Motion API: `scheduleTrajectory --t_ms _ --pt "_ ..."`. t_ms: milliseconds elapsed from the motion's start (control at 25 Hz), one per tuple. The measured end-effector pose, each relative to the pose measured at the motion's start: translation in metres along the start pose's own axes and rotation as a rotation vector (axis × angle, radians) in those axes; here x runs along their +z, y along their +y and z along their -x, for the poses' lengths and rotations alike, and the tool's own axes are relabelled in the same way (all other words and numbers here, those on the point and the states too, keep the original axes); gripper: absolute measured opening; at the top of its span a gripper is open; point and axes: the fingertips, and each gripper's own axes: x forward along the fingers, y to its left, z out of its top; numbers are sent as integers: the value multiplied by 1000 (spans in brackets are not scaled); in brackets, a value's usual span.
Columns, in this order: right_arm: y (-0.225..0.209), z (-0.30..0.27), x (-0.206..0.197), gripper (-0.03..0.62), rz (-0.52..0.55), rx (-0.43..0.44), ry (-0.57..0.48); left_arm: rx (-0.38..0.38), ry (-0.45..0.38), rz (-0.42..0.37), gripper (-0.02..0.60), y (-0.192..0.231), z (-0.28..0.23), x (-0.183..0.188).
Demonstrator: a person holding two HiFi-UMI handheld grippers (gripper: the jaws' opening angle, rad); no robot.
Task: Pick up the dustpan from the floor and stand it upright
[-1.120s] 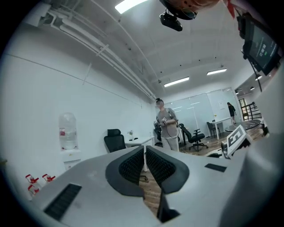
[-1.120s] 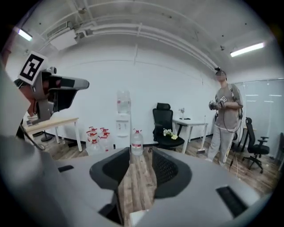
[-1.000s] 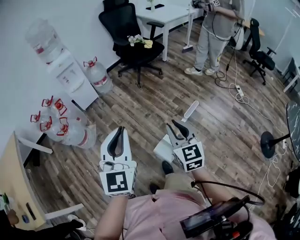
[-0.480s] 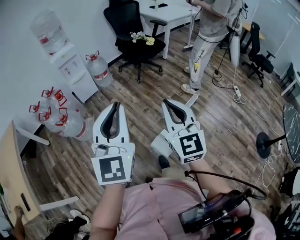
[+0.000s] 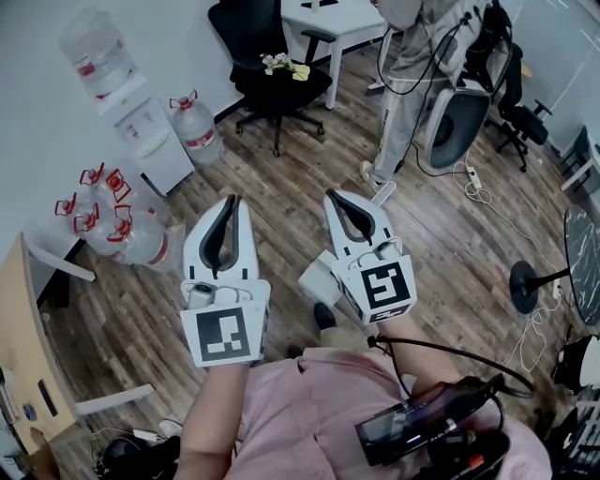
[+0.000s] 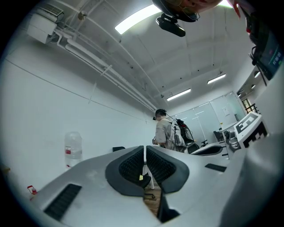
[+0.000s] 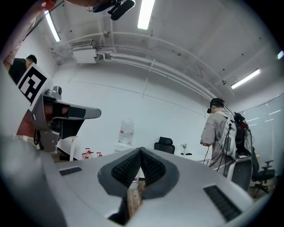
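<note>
A white dustpan [image 5: 317, 280] lies flat on the wooden floor, its long handle [image 5: 382, 193] pointing away from me. My right gripper [image 5: 337, 198] is held in the air above it and hides its middle. The jaws are shut with nothing between them, and the right gripper view shows the same of the right gripper [image 7: 140, 150]. To the dustpan's left my left gripper [image 5: 231, 202] is also held up, shut and empty. The left gripper view shows the left gripper [image 6: 145, 147] with its pads [image 6: 132, 166] closed together, looking across the room.
A black office chair [image 5: 273, 86] and a white table [image 5: 330, 17] stand at the back. A water dispenser [image 5: 141, 127] and several water bottles [image 5: 112, 225] line the left wall. A person [image 5: 405, 89] stands beside a fan [image 5: 457, 123]. Cables [image 5: 483, 192] and a stand base [image 5: 524, 287] lie at the right.
Both grippers have risen and moved forward over the dustpan, hiding more of it. The person at the back has stepped closer and now has a fan beside them.
</note>
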Motion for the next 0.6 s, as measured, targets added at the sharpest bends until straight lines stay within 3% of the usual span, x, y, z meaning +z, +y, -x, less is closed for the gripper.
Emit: scheduleTrajectory --t_ms 600 --pt "0 6 -3 0 3 -5 1 -25 -10 -11 25 -11 0 0"
